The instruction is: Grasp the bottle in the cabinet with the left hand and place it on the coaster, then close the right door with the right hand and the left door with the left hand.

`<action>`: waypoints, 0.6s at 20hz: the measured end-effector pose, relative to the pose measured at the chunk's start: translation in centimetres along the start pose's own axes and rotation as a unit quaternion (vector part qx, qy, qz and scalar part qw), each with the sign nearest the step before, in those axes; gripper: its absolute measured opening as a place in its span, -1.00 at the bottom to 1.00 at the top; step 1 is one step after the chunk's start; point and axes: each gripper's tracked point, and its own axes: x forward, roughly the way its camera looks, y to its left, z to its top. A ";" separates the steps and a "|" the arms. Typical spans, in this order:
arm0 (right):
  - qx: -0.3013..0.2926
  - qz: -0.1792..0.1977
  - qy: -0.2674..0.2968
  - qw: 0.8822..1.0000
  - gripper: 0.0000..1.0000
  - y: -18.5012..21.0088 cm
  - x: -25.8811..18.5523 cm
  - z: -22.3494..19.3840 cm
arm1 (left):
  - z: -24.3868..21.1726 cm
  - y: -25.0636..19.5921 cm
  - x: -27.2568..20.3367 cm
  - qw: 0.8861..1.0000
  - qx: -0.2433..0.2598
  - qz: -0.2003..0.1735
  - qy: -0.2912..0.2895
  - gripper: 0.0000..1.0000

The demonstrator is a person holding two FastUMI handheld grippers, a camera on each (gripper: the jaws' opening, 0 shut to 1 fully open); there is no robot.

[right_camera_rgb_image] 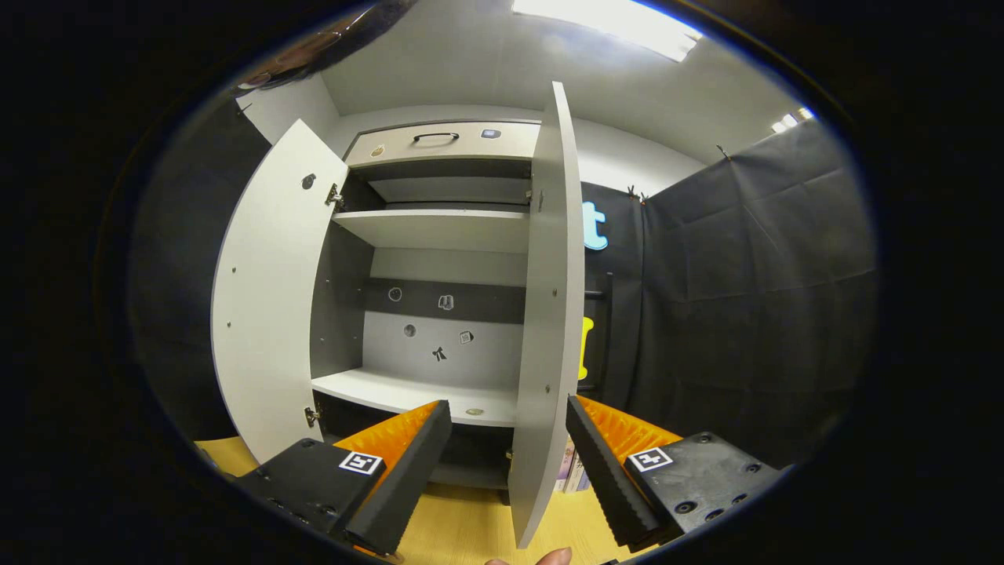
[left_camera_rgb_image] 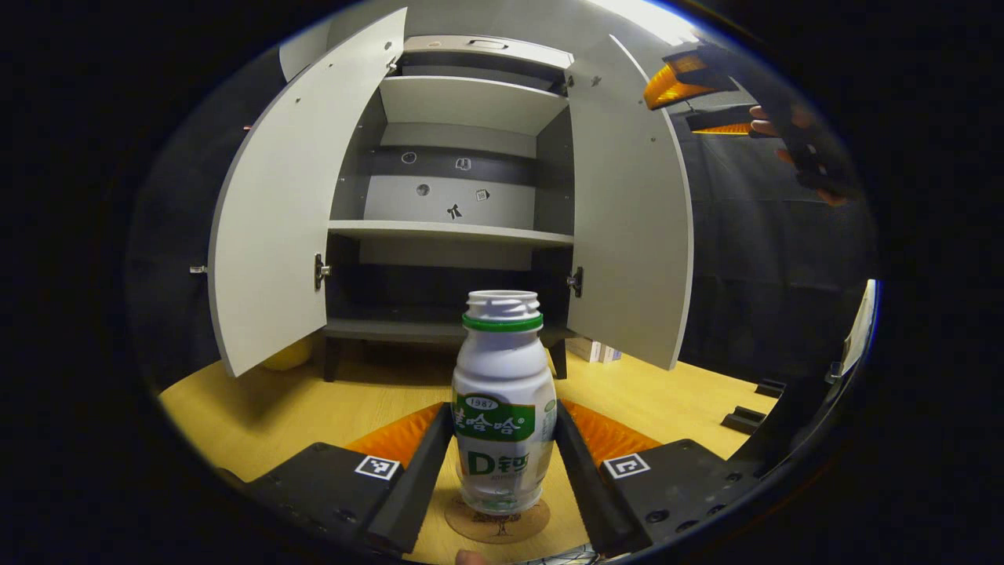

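Observation:
A white bottle with a green band and label stands upright on a round cork coaster on the wooden table. My left gripper is shut on the bottle, one finger pressing each side. Behind it stands the grey cabinet, its left door and right door both swung wide. High at the right, a hand holds my right gripper. In the right gripper view, my right gripper is open, with the front edge of the right door standing between its fingers, apart from both.
The cabinet shelves are bare, and a drawer with a handle sits on top. A yellow object lies under the left door. Small boxes stand by the cabinet's right foot. Black blocks lie at the table's right.

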 end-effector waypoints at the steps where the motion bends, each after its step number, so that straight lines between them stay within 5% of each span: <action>1: -0.007 0.000 0.001 1.000 0.94 0.1 -0.1 0.1 | -0.8 -0.2 0.0 1.000 0.003 -0.005 0.003 0.59; 9: -0.020 0.002 0.016 1.000 0.94 1.1 -0.9 -0.4 | -2.6 -1.1 -0.2 0.999 -0.001 -0.022 0.026 0.67; 12: -0.003 0.016 0.022 1.000 0.95 2.1 -0.8 -0.4 | -3.0 -0.9 -0.7 0.999 0.000 -0.020 0.044 0.91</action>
